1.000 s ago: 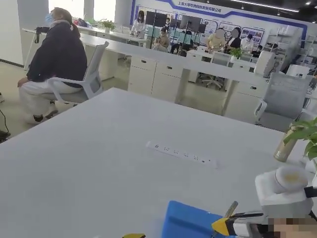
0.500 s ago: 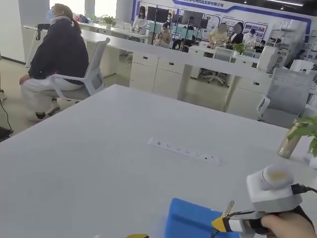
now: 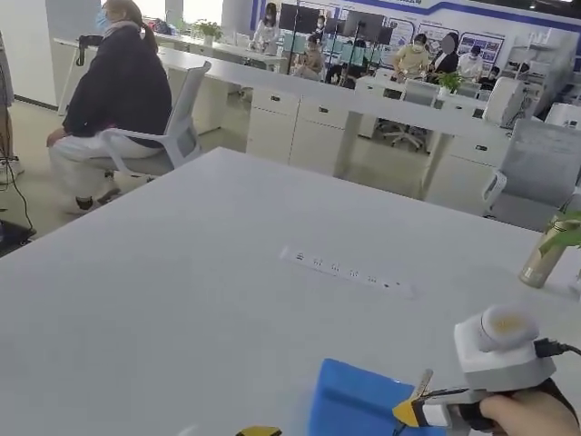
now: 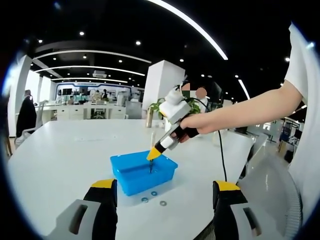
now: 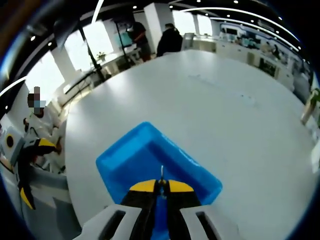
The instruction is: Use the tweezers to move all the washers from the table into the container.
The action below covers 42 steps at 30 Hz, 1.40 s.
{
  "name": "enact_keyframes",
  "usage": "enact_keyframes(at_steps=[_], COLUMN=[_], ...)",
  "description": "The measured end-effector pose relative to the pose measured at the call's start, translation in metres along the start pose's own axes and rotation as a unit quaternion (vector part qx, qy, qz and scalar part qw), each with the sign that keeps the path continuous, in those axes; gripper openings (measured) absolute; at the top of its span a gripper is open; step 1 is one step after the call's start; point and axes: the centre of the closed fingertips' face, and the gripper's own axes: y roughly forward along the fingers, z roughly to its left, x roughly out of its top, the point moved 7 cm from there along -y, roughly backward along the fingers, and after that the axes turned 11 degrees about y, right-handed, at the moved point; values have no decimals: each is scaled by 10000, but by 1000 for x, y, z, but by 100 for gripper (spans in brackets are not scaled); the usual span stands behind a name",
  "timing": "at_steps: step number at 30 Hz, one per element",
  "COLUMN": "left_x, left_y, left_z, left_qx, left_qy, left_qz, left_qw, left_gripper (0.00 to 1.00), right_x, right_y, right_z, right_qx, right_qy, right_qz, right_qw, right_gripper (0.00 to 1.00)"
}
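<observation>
Unmoved, right gripper (image 5: 161, 189) pinches tweezers (image 3: 423, 381) over container (image 4: 131, 182); left gripper (image 4: 165, 186) spread near washers (image 4: 154, 193).

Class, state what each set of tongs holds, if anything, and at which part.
Right tongs clamp the tweezers about mid-length, tips pointing into the blue container. Left tongs hold nothing.

The table (image 3: 163, 300) lies open to my left. A power strip (image 3: 349, 271) crosses its middle; over the blue container (image 4: 135, 182) my right gripper (image 4: 155, 152) and tweezers (image 5: 161, 173) bar the way from above.
</observation>
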Motion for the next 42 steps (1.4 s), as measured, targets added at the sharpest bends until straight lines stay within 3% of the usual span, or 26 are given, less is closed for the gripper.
enact_keyframes(at_steps=[22, 42], left_x=[-3, -3], left_y=[1, 3], left_z=[1, -1], left_qx=[-42, -118], left_qy=[6, 67], left_qz=[42, 91], left_qw=[10000, 9999], left_gripper=[78, 77], right_x=[-2, -1], right_y=[4, -18], right_z=[0, -1], right_qx=[60, 85], right_qy=[-35, -19], right_qz=[-9, -236], right_qw=[10000, 9997], right_gripper=[3, 3])
